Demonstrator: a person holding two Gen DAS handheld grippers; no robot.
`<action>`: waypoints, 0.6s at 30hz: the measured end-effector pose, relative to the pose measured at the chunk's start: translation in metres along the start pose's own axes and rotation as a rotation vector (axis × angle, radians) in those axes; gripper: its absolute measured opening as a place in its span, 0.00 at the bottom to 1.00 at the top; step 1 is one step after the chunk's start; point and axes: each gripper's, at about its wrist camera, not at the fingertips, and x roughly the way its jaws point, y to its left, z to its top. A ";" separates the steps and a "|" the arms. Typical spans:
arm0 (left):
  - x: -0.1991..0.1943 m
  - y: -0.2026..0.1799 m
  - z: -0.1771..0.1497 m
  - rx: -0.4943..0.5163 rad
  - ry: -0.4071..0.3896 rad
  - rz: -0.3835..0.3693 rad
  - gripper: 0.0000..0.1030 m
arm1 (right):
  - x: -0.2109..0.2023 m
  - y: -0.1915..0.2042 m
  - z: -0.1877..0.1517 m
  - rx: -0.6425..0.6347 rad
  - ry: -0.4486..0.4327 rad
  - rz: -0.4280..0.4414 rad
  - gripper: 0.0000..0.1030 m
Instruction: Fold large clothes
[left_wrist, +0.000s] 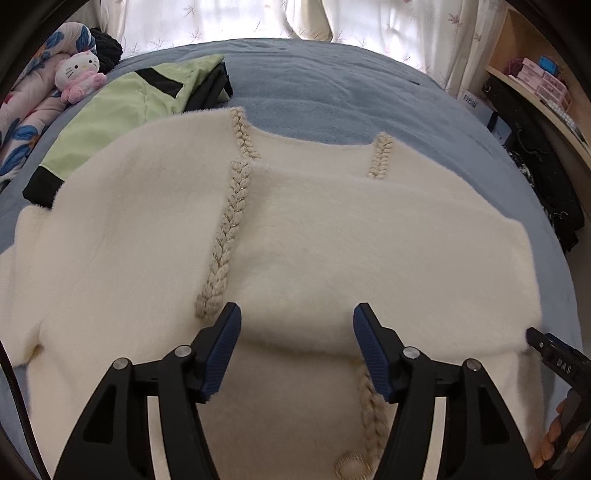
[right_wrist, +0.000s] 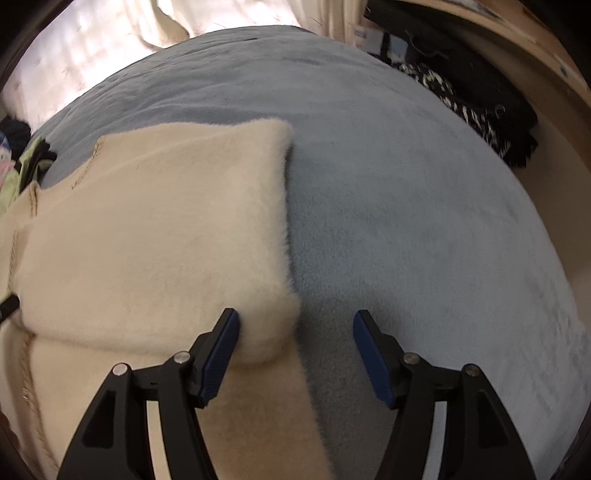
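Observation:
A cream fluffy coat (left_wrist: 332, 240) with braided trim (left_wrist: 225, 236) lies spread on the blue blanket (left_wrist: 332, 92). Its upper part is folded down over the lower part, which bears a round button (left_wrist: 352, 467). My left gripper (left_wrist: 295, 332) hovers open over the folded edge, with nothing pinched. In the right wrist view the coat (right_wrist: 147, 240) ends in a folded corner. My right gripper (right_wrist: 295, 332) stands open there; the corner reaches between the pads, brushing the left one. The right pad is over bare blanket (right_wrist: 424, 221).
A green and black garment (left_wrist: 122, 110) lies at the far left, beside a plush toy (left_wrist: 79, 75) and a floral quilt (left_wrist: 22, 110). At the right are a wooden shelf (left_wrist: 543, 81) with pink boxes and dark clothes (left_wrist: 546, 177). Curtains (left_wrist: 258, 18) hang behind.

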 end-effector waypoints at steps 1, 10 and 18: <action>-0.006 -0.001 -0.002 0.003 -0.004 -0.006 0.61 | -0.003 0.001 -0.001 0.007 0.004 0.004 0.62; -0.075 -0.009 -0.022 0.040 -0.096 -0.028 0.70 | -0.055 0.027 -0.036 -0.037 -0.035 0.049 0.62; -0.134 -0.017 -0.050 0.083 -0.150 0.005 0.70 | -0.114 0.054 -0.071 -0.088 -0.102 0.119 0.62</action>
